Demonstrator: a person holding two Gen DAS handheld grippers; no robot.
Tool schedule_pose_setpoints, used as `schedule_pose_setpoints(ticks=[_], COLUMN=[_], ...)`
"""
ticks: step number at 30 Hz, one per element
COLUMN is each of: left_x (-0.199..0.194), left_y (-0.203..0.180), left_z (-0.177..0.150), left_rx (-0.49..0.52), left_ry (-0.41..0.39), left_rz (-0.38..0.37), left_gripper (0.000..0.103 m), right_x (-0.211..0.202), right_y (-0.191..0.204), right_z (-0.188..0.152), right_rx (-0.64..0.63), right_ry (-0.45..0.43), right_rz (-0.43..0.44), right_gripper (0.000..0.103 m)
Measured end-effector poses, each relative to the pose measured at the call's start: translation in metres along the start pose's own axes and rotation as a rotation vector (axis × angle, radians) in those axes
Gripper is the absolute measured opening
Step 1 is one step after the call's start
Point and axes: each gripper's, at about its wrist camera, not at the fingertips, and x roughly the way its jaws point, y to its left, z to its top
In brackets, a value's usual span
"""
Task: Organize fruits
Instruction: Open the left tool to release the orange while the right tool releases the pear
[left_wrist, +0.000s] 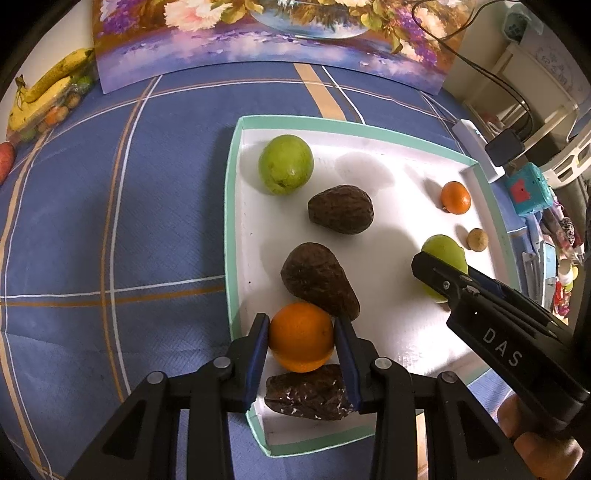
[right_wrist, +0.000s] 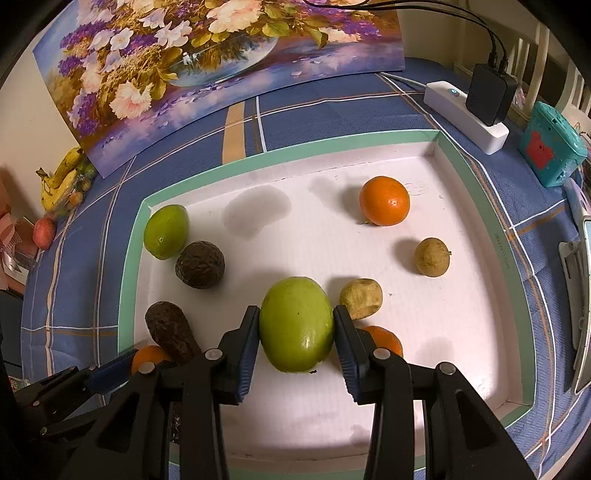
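Both grippers are down in the white tray (right_wrist: 476, 206) with the green rim, each closed on one fruit. In the left wrist view, the left gripper (left_wrist: 301, 345) pinches an orange (left_wrist: 301, 336) at lower centre of the frame, its blue pads pressed on either side of the fruit's widest part — a hold that looks meant to stop the round fruit rolling out. In the right wrist view, the right gripper (right_wrist: 297, 332) squeezes a green fruit (right_wrist: 296, 325) the same way, at lower centre. Whether either fruit is lifted off the tray floor cannot be told.

The dark fruits sit along the tray's left side, and the small tan ones at centre right, so the sorting seems partly done by kind; the pinched pair are probably about to be moved toward their fellows.

Counted across both views: three oranges — the held one, one at upper right (right_wrist: 385, 200), and one half hidden behind the right gripper's right finger (right_wrist: 388, 338). Two green fruits, the held one and another at the far left (right_wrist: 166, 232). Three dark wrinkled fruits (left_wrist: 340, 209), (left_wrist: 318, 280), (left_wrist: 308, 392). Two small tan fruits (right_wrist: 361, 298), (right_wrist: 432, 256). Outside the tray, bananas (left_wrist: 44, 94) lie at upper left on the blue checked cloth (left_wrist: 110, 221).
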Motion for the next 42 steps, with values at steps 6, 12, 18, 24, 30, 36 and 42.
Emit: schedule_pose_setpoints(ticks=[6,12,18,24,30,36,42], left_x=[-0.008,-0.024,-0.044,-0.062,-0.069,-0.069,-0.059], left_y=[0.004,0.008,0.013,0.027,0.052,0.080,0.108], left_z=[0.001,0.003,0.006,0.008,0.009,0.010,0.006], left_rx=[-0.019,-0.030,-0.036,-0.074,-0.153,-0.234,-0.301], left_ry=[-0.011,-0.037,-0.082,-0.136,-0.163,-0.167,-0.150], left_rz=[-0.014,-0.032,-0.046,-0.039,-0.020,0.063,0.133], left_gripper=[0.046,0.047,0.047,0.052,0.054,0.070,0.096], right_x=[-0.001,-0.003,-0.014,-0.030,-0.037,-0.037,-0.034], right_y=[-0.002,-0.005,-0.007,-0.007,-0.006,-0.005,-0.001], right_z=[0.000,0.001,0.004,0.006,0.005,0.006,0.005], right_rx=[0.010,0.015,0.019,0.013,0.003,0.001,-0.013], right_ry=[0.001,0.006,-0.017,-0.051,-0.062,-0.062,-0.049], right_rz=[0.008,0.011,0.002,0.004,0.003,-0.002,-0.005], right_gripper=[0.042,0.042,0.042,0.042,0.042,0.042,0.056])
